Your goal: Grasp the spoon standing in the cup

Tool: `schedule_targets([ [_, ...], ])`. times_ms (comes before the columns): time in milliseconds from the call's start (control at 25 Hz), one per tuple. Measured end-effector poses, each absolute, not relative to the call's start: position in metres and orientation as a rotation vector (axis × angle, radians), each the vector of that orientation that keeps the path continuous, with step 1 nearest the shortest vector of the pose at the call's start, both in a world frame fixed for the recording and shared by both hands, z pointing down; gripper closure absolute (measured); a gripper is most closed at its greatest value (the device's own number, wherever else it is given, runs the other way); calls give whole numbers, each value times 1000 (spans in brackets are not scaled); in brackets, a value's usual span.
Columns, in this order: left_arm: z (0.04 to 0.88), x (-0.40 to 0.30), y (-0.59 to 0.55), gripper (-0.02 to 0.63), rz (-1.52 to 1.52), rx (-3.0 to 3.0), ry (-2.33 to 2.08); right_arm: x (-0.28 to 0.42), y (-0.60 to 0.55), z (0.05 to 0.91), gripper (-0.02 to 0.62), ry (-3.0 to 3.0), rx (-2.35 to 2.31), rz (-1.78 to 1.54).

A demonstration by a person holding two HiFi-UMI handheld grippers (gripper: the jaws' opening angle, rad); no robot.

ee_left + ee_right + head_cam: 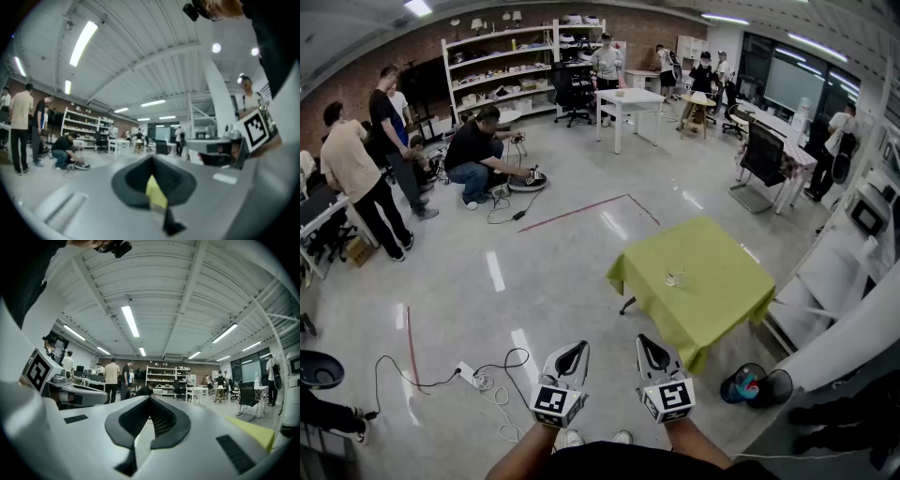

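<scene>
Surface: a table draped in a yellow-green cloth stands right of centre on a glossy grey floor. A small clear glass cup sits near the middle of the cloth; the spoon in it is too small to make out in the head view.

Grippers: the left gripper and the right gripper are held low and side by side near the person's body, well apart from the table and cup. In the left gripper view the left gripper has its black jaws together at the tips, with nothing between them; a strip of the yellow-green cloth shows through the slot behind. In the right gripper view the right gripper likewise has its jaws met at the tips, empty.

Room: red tape lines mark the floor. A white power strip with black cables lies left of the grippers. White shelving lines a brick back wall, with a white table and a black office chair nearby. One person crouches on the floor; others stand at left.
</scene>
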State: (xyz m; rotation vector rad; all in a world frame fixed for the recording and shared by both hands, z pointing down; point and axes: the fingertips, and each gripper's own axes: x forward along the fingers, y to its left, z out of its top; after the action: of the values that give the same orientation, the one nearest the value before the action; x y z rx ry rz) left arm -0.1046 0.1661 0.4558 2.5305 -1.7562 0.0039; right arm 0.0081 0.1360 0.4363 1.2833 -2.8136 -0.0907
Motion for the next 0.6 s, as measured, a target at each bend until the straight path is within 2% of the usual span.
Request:
schedule_targets([
  [600,452,-118,166,600,-16,2557,-1743,-10,135,431,589,-2813,1293,-109],
])
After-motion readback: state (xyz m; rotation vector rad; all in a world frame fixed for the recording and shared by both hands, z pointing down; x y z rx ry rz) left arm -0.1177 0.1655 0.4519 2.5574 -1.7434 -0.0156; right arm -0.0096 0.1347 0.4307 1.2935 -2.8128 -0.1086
